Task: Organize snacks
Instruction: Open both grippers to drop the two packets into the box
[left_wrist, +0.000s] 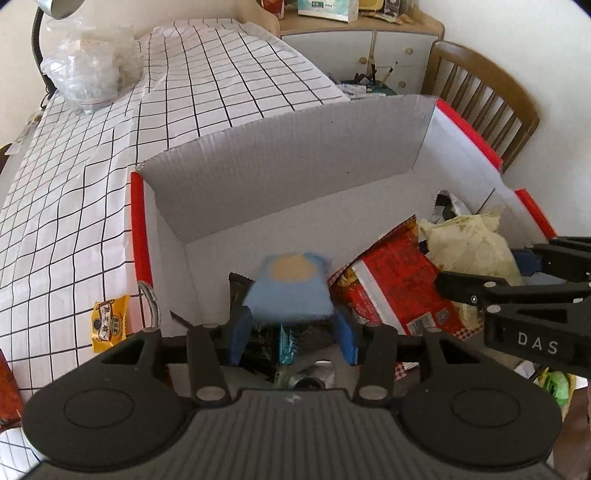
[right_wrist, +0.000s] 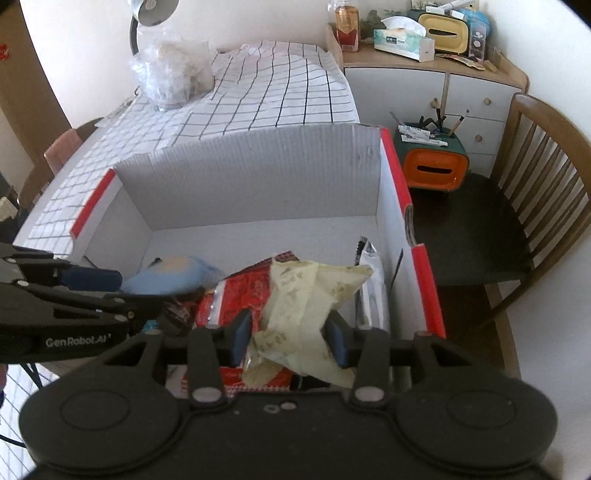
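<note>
A white cardboard box with red edges (left_wrist: 258, 177) (right_wrist: 251, 184) stands on the checked tablecloth. My left gripper (left_wrist: 291, 328) is shut on a light blue snack packet (left_wrist: 291, 291), held over the box's near left part; it also shows in the right wrist view (right_wrist: 173, 277). My right gripper (right_wrist: 290, 339) is shut on a pale yellow-green snack bag (right_wrist: 306, 302), held over the box's right part; the bag also shows in the left wrist view (left_wrist: 469, 243). A red snack bag (left_wrist: 395, 288) (right_wrist: 236, 295) and a silver packet (right_wrist: 373, 288) lie in the box.
A yellow snack packet (left_wrist: 109, 321) lies on the cloth left of the box. A clear plastic bag (left_wrist: 88, 70) and a lamp (right_wrist: 147, 14) stand at the far end. A wooden chair (right_wrist: 535, 206) with an orange-green holder (right_wrist: 432, 166) stands right of the table.
</note>
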